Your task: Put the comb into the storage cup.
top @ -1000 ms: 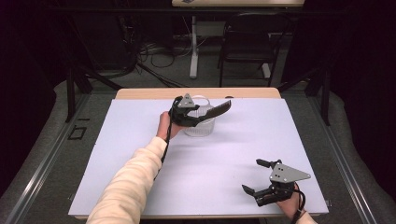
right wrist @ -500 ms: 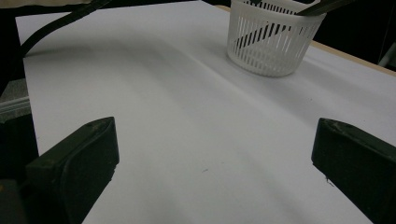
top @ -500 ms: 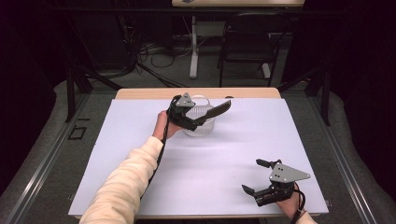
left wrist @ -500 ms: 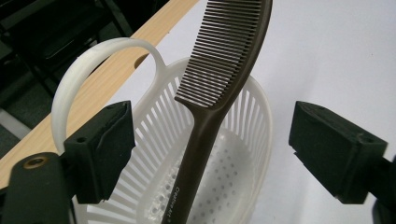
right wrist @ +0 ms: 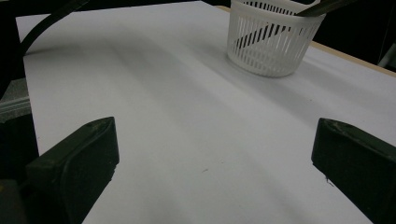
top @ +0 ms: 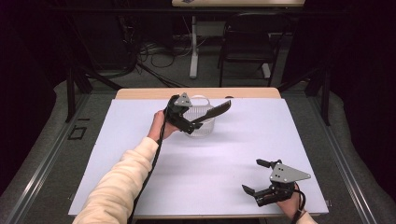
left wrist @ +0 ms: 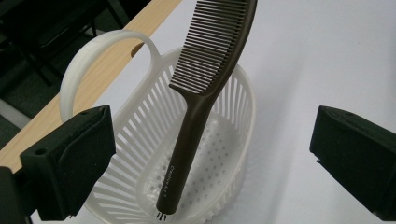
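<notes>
Fingers (left wrist: 70, 163) of my left gripper (top: 194, 122) have just been opening and now stand wide, touching nothing; the brown comb (left wrist: 205, 88) leans free between them, handle end down in the white basket (left wrist: 140, 121), teeth up past its rim. My right gripper (top: 261, 179) hangs open too, near the front corner of the desk (top: 233, 154), well apart from the basket.

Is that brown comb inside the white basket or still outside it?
Inside. The comb stands handle-down in the basket, leaning on its rim, teeth sticking out above.
</notes>
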A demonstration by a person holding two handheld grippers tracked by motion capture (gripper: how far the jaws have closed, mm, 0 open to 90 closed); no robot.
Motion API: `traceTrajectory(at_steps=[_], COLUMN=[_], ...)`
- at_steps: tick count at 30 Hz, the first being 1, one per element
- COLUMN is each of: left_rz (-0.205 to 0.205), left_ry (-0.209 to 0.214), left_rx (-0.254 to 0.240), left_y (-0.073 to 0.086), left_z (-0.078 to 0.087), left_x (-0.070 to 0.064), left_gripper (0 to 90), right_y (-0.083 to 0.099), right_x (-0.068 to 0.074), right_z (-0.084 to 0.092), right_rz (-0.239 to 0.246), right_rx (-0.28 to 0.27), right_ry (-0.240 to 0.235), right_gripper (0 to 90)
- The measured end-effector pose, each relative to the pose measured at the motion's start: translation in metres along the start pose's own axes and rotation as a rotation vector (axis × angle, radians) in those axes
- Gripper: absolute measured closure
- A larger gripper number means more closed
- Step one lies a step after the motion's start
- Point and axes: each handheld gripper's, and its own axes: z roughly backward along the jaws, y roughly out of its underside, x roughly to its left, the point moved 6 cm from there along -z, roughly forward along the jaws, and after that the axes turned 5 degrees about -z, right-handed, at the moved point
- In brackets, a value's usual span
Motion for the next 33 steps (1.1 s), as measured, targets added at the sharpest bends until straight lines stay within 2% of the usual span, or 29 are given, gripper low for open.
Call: traceTrajectory(at_steps=[6,19,23,33], left_rz=[-0.013,-0.019,-0.007,0.016], left_ry=[0.006,-0.011,-0.022,-0.037], left_rx=[0.003,0.028,0.031,0.073], left_y=[0.0,0.007,0.011,0.021], left_z=[0.008,0.025,0.031,0.045], left_x=[-0.002,-0.006,-0.007,-0.008], left_gripper=[0.1,0.1,0.1,0.0], right_y=[0.0,0.001,0.0,0.0], right_x=[0.0,0.0,0.001,0.0], right_z=[0.0,0.0,0.0,0.0], right_rz=[0.0,-0.002,-0.002,-0.003], right_rx=[0.005,0.007,0.004,0.006], right_ry=[0.001,-0.001,-0.001,0.001], right_gripper=[0.2,0.3,0.2,0.2])
